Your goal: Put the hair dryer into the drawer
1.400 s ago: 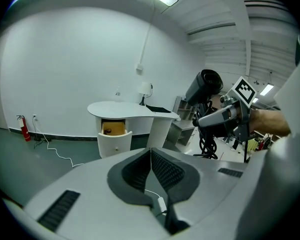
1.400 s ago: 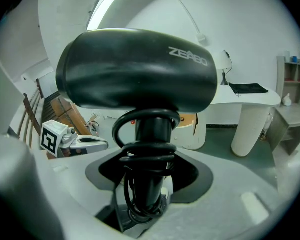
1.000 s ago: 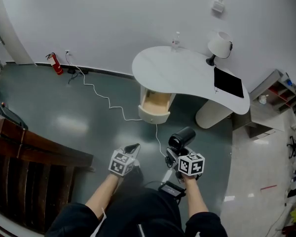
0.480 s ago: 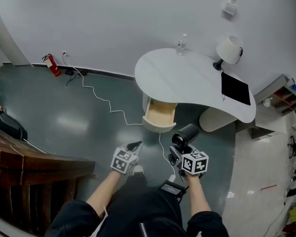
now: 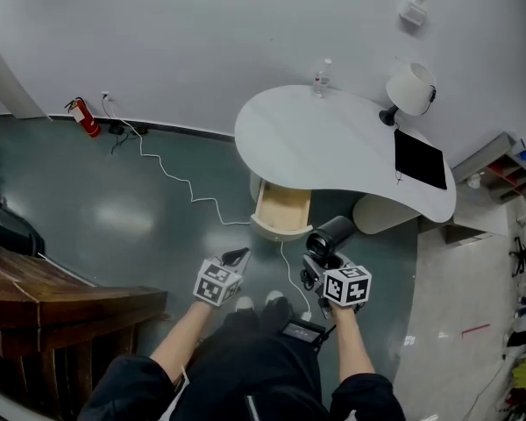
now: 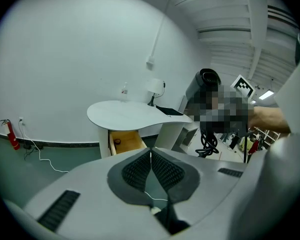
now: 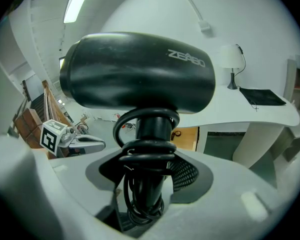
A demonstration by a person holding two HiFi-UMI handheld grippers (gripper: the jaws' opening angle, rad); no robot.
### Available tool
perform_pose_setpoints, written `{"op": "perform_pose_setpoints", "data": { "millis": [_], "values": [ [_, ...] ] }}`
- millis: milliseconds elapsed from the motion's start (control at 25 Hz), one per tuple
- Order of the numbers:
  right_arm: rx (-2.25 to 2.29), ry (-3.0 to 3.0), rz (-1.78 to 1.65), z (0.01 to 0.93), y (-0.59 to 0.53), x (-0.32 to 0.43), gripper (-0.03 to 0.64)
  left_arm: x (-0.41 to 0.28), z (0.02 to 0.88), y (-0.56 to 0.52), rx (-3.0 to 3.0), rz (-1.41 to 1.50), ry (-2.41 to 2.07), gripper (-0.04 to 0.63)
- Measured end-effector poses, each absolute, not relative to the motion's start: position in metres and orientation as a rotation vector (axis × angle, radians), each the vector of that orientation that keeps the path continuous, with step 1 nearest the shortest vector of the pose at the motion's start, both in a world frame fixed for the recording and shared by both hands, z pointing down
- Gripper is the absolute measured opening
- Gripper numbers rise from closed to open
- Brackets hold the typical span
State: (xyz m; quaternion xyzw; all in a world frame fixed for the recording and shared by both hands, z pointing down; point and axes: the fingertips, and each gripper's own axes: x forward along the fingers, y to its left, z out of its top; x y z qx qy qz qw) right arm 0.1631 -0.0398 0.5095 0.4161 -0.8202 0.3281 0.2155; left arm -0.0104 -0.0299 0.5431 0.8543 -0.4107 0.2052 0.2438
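A black hair dryer [image 7: 140, 74] with its cord coiled round the handle stands upright in my right gripper [image 7: 147, 184], which is shut on the handle. In the head view the hair dryer [image 5: 328, 238] is held just right of the open wooden drawer [image 5: 282, 210] under the white desk [image 5: 333, 139]. My left gripper [image 5: 237, 258] hangs left of it over the floor, jaws shut with nothing between them [image 6: 151, 168]. The drawer [image 6: 125, 141] shows ahead in the left gripper view, with a small dark object inside.
On the desk stand a white lamp [image 5: 410, 89], a black tablet [image 5: 419, 159] and a small bottle [image 5: 320, 81]. A white cable [image 5: 180, 180] runs across the grey floor. A wooden stair rail [image 5: 61, 301] is at the left, shelves [image 5: 500, 160] at the right.
The view has shifted closer to the desk and drawer. Both grippers keep their places in front of the body, the right still holding the hair dryer.
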Motion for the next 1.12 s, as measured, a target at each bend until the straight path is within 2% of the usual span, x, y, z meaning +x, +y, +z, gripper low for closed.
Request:
{"op": "perform_pose_setpoints", "data": {
  "millis": [400, 1120],
  "values": [
    [1.073, -2.269, 0.883, 0.527, -0.086, 0.170, 0.243, -0.006, 0.553, -0.066, 2.281, 0.563, -1.160, 0.014],
    [0.675, -2.232, 0.553, 0.570, -0.207, 0.177, 0.244, 0.002, 0.572, -0.146, 2.051, 0.517, -1.368, 0.014]
  ]
}}
